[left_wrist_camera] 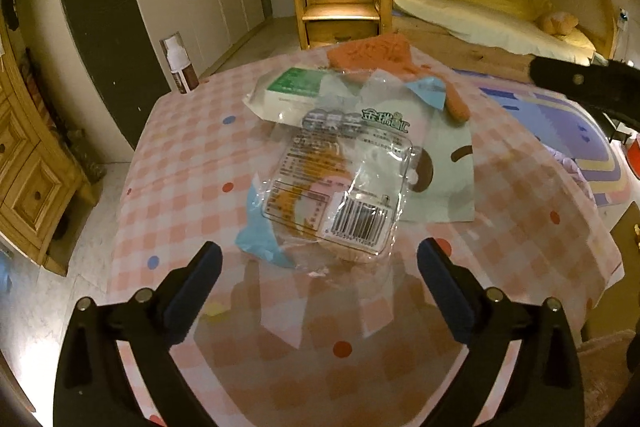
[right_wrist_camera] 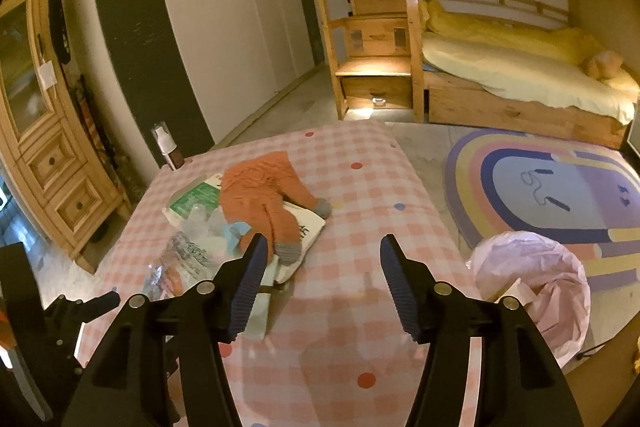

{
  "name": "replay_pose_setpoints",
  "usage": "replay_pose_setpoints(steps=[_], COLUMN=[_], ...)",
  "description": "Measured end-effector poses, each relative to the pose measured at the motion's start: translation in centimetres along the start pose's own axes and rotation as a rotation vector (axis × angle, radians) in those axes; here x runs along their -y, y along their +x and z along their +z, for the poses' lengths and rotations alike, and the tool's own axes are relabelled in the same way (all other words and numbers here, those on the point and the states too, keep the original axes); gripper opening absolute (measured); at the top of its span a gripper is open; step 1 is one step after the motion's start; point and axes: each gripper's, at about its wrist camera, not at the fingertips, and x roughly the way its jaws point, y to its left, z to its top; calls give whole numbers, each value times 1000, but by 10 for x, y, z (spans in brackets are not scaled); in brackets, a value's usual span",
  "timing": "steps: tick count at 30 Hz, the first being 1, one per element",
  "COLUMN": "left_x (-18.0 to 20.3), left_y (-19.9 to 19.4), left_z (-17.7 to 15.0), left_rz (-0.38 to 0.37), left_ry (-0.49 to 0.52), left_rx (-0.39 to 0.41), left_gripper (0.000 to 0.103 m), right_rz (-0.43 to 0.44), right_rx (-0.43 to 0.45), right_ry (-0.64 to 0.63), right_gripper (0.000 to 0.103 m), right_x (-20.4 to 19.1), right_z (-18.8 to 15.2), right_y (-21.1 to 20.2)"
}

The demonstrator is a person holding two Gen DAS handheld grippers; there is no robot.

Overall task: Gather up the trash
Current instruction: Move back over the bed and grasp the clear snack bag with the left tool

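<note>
A clear plastic food wrapper with a barcode (left_wrist_camera: 340, 183) lies on the pink checked tablecloth (left_wrist_camera: 192, 171), just beyond my open left gripper (left_wrist_camera: 320, 263). Behind it lie a clear bag with a green and white box (left_wrist_camera: 288, 93), a pale paper sheet (left_wrist_camera: 444, 171) and orange socks (left_wrist_camera: 372, 53). In the right wrist view my right gripper (right_wrist_camera: 322, 269) is open and empty above the cloth, with the orange socks (right_wrist_camera: 264, 203), the green box (right_wrist_camera: 192, 201) and the clear wrapper (right_wrist_camera: 176, 263) to its left. A bin with a pink bag (right_wrist_camera: 536, 283) stands right of the table.
A white spray bottle (right_wrist_camera: 166, 147) stands at the table's far left corner. A wooden cabinet (right_wrist_camera: 44, 131) is on the left, a bunk bed (right_wrist_camera: 500, 67) at the back, a rainbow rug (right_wrist_camera: 552, 187) on the floor to the right.
</note>
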Motion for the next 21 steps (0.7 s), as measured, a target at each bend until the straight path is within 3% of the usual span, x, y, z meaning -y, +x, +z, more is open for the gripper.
replay_pose_setpoints(steps=[12, 14, 21], left_x=[19, 17, -6], left_y=[22, 22, 8], left_z=[10, 12, 9], left_rz=[88, 81, 56], left_ry=[23, 8, -51], left_rx=[-26, -28, -16], left_gripper=[94, 88, 37], right_rz=[-11, -11, -1], right_rx=[-4, -4, -7], right_ry=[5, 0, -10], right_gripper=[61, 61, 61], right_x=[7, 7, 7], right_z=[-1, -2, -3], right_y=[-2, -1, -2])
